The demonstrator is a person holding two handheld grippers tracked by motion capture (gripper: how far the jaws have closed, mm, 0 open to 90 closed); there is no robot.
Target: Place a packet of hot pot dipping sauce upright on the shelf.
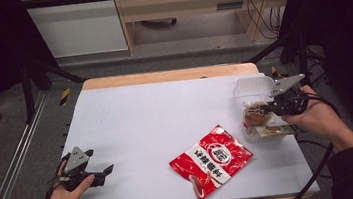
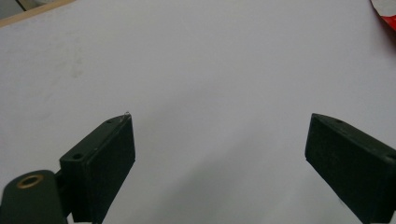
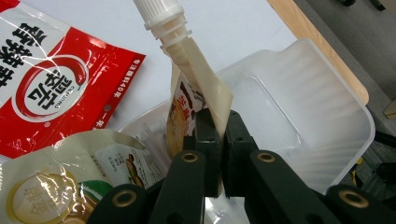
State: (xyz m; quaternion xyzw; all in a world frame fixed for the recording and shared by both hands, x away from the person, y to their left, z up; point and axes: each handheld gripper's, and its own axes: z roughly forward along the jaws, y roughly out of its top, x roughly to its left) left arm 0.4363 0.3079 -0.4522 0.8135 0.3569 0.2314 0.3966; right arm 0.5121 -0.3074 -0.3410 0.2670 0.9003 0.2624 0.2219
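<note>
My right gripper is shut on the edge of a beige spouted pouch, whose white cap points away from me. The pouch hangs tilted over a clear plastic container. In the high view that gripper holds the pouch above the container at the table's right edge. A second packet with a gold seal lies at the container's near end. My left gripper rests open at the near left, with only bare white table between its fingers.
A red and white snack bag lies flat on the table near the front centre, also seen as the red bag beside the container. The table's wooden far edge runs behind. Black frame posts stand at both sides.
</note>
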